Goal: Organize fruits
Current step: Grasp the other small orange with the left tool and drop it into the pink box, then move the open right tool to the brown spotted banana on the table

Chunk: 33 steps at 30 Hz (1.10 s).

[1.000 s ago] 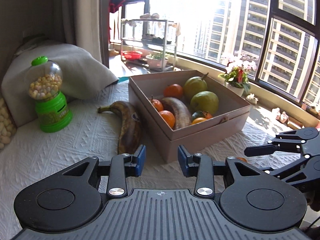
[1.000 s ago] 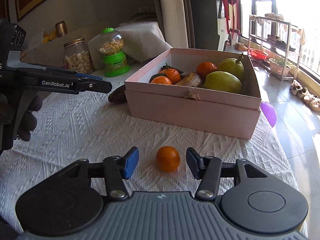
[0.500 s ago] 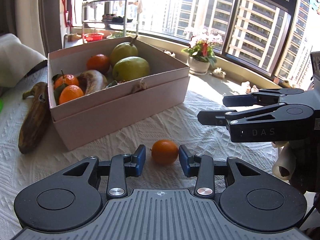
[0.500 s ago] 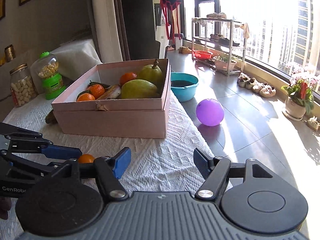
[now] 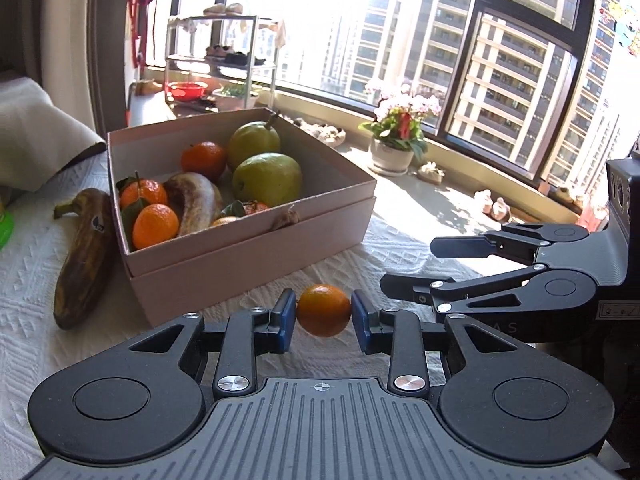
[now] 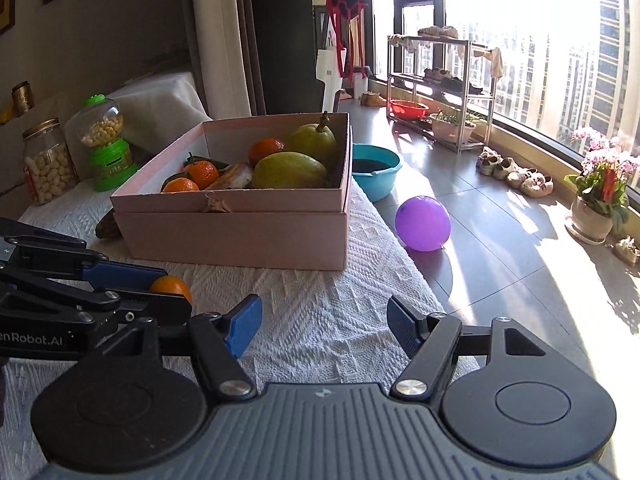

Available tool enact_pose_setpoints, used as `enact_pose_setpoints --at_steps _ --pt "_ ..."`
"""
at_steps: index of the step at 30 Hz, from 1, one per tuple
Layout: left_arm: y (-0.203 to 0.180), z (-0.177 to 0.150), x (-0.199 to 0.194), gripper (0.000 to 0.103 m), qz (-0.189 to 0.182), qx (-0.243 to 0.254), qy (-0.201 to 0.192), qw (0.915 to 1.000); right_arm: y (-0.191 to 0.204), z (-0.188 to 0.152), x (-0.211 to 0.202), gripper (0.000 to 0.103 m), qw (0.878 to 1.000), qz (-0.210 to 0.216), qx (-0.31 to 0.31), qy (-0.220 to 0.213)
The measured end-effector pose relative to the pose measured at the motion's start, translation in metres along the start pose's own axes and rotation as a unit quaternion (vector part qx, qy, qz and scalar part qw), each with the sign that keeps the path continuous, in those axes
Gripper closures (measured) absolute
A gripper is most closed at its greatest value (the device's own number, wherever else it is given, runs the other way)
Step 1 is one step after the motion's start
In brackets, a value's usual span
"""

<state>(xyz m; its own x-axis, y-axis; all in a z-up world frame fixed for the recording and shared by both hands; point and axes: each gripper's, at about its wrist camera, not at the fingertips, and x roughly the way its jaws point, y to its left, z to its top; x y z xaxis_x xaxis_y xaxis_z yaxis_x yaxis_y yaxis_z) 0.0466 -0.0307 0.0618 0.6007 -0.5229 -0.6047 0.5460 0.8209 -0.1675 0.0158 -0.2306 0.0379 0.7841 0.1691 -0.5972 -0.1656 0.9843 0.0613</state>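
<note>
Since half a second ago the left gripper (image 5: 324,316) has pushed forward around the loose tangerine (image 5: 323,310), which now sits right between its blue pads (image 5: 286,319); the jaws are closing, both pads touching the fruit's sides. Just to its right the right gripper (image 6: 322,322) hangs with jaws spread wide and nothing between them, over the white tablecloth (image 6: 320,280). Farther back stands the pink box (image 5: 256,256) with tangerines, pears and a banana inside, and a browned banana (image 5: 82,256) lies against the box's left wall.
</note>
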Motion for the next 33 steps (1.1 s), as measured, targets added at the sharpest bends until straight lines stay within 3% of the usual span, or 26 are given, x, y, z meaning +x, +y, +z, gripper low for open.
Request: enact_pose_setpoints --at_steps 6,10,13,16,23,29,33 --pt "0.015 0.052 -0.012 0.068 0.017 -0.002 -0.066 0.9977 0.005 0.001 -0.006 0.033 1.000 0.016 -0.003 -0.011" --pt "0.026 0.088 0.002 0.068 -0.027 -0.029 -0.077 0.9962 0.012 -0.001 -0.003 0.033 1.000 0.024 -0.010 -0.007" --pt "0.038 0.098 -0.002 0.068 -0.030 -0.053 -0.099 0.9932 0.017 -0.004 -0.003 0.033 0.999 0.024 -0.021 -0.007" --pt "0.056 0.086 -0.011 0.068 -0.010 -0.060 -0.106 0.9925 0.018 -0.005 -0.002 0.033 0.999 0.027 -0.023 -0.003" --pt "0.111 0.030 -0.035 0.068 0.104 -0.057 -0.094 0.9885 0.029 -0.004 0.005 0.033 0.999 0.028 -0.033 0.013" --pt "0.137 -0.004 -0.025 0.068 0.106 -0.037 -0.026 0.9933 0.049 -0.001 0.011 0.033 0.997 0.043 -0.052 0.021" --pt "0.143 -0.010 -0.009 0.064 0.105 -0.049 -0.015 0.9931 0.064 0.000 0.013 0.033 0.996 0.054 -0.071 0.028"
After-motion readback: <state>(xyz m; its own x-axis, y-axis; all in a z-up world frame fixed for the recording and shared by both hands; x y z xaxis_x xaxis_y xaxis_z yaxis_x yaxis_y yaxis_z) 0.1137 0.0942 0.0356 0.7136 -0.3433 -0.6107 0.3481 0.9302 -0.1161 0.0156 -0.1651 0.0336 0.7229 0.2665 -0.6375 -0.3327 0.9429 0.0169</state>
